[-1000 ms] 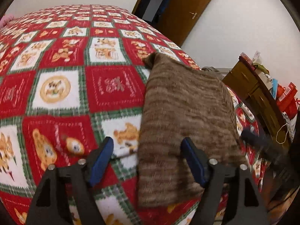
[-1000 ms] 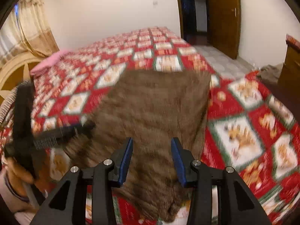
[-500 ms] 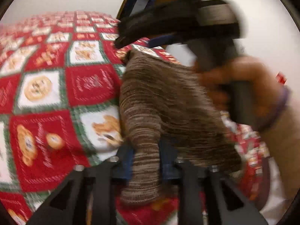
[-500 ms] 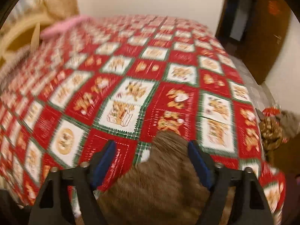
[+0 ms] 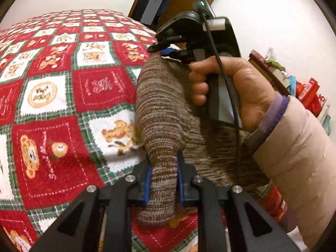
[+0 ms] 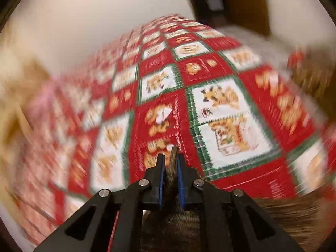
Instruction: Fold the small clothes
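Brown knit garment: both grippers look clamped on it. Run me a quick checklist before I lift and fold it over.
1. Left gripper on the near edge of the brown knit garment: ok, pads press a bunched fold.
2. Right gripper on the far corner: ok, jaws just closed, cloth pinched between the pads.
3. Both grips on the same edge: ok, seen in the left wrist view.
4. Garment lying flat: not ok, it bulges between the grips.
5. Patterned bedspread not caught in a grip: cannot tell.
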The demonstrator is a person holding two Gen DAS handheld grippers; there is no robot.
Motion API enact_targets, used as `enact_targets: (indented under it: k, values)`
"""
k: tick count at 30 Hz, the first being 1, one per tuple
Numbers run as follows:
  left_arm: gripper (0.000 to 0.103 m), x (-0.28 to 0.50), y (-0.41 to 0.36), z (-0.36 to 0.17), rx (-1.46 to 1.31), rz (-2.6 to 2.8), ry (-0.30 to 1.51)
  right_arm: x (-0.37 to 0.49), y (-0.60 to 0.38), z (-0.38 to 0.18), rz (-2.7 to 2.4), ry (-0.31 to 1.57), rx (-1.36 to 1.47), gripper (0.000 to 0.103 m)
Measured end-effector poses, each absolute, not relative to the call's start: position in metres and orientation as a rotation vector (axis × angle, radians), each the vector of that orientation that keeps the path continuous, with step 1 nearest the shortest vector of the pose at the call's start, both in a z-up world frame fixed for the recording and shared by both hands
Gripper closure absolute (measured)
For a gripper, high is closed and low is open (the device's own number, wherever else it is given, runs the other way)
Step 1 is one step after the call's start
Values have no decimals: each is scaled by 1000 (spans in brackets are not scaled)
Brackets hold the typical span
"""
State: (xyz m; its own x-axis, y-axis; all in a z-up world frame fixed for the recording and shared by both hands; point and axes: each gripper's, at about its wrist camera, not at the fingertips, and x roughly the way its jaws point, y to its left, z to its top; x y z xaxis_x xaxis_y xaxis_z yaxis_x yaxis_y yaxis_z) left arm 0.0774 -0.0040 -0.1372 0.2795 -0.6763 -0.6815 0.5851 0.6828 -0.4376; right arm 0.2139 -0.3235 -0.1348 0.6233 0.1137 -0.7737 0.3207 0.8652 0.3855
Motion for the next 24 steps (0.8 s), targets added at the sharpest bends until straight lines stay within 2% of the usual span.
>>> enact_targets:
  k: [2, 7, 10, 12, 15, 19, 24]
  values:
    - [78, 76, -3, -139, -96, -828, 962, 220, -323, -157, -80, 910, 626, 92]
    - [73, 72, 3, -139, -98, -810, 977, 222, -329, -151, 22, 853, 722, 89]
    - [68, 74, 8, -136, -83, -799, 972, 188, -347, -114, 94, 651, 834, 89]
    - [61, 76, 17, -132, -72, -781, 954, 164, -348, -89, 92, 616, 776, 89]
    - [47, 80, 32, -123, -67, -717, 903, 123, -335, -58, 50, 673, 587, 89]
    - [50, 85, 31, -111, -24, -654, 866, 59, -304, -45, -40, 749, 342, 89]
    - [49, 80, 2, -113, 76, -681, 852, -9, -266, -66, -19, 836, 180, 89]
